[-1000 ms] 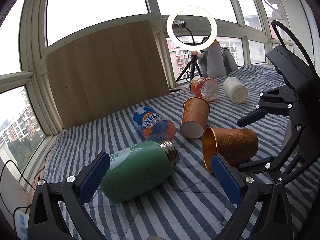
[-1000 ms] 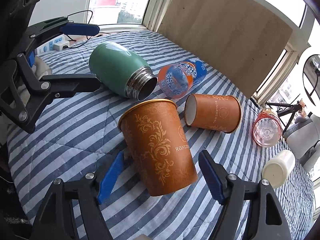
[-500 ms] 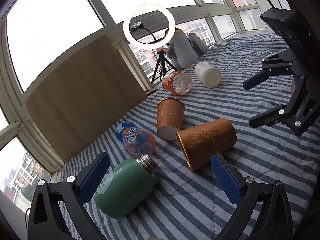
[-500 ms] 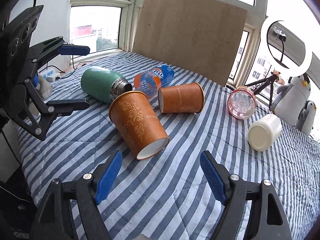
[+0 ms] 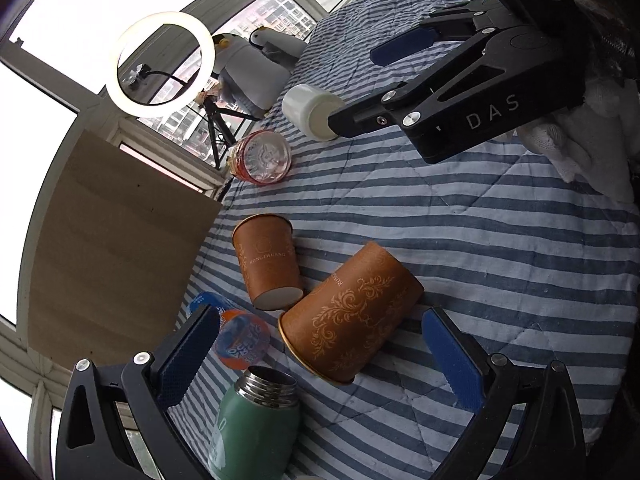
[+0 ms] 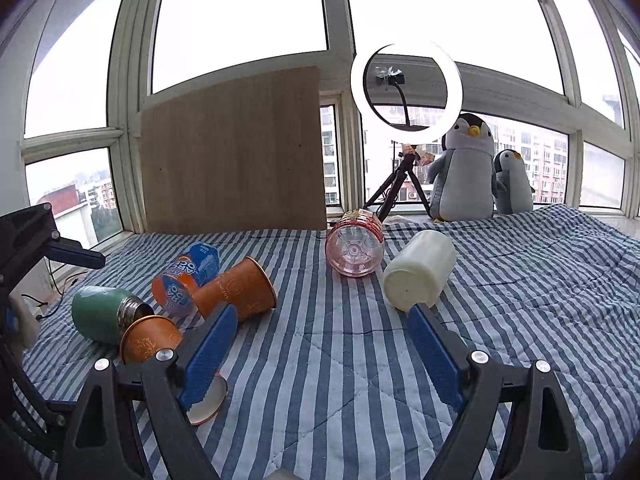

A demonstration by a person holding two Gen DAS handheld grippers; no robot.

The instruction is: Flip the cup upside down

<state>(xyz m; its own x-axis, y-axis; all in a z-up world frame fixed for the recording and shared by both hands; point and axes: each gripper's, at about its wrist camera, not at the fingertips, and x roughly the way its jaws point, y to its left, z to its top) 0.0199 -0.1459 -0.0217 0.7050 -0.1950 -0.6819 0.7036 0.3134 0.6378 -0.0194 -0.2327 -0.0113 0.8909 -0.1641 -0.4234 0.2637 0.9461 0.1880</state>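
Note:
An orange paper cup with a gold floral print [image 5: 352,320] lies on its side on the striped bed cover, between the open fingers of my left gripper [image 5: 320,350] but not touched by them. In the right wrist view the same cup [image 6: 150,340] lies at the lower left, partly behind the left finger. A second plain orange cup [image 5: 268,264] lies on its side beside it; it also shows in the right wrist view [image 6: 236,292]. My right gripper [image 6: 320,354] is open and empty over bare cover; it also shows in the left wrist view [image 5: 404,80].
A green flask [image 5: 256,424], an orange-blue bottle [image 5: 236,336], a pink clear bottle [image 5: 262,156] and a white bottle [image 5: 312,110] lie on the cover [image 6: 520,280]. A wooden board [image 6: 236,152], ring light [image 6: 406,92] and plush penguins [image 6: 466,172] stand by the window.
The right gripper has drawn back from the floral cup and swung right. The left gripper has rolled and moved over the floral cup, which now lies between its fingers.

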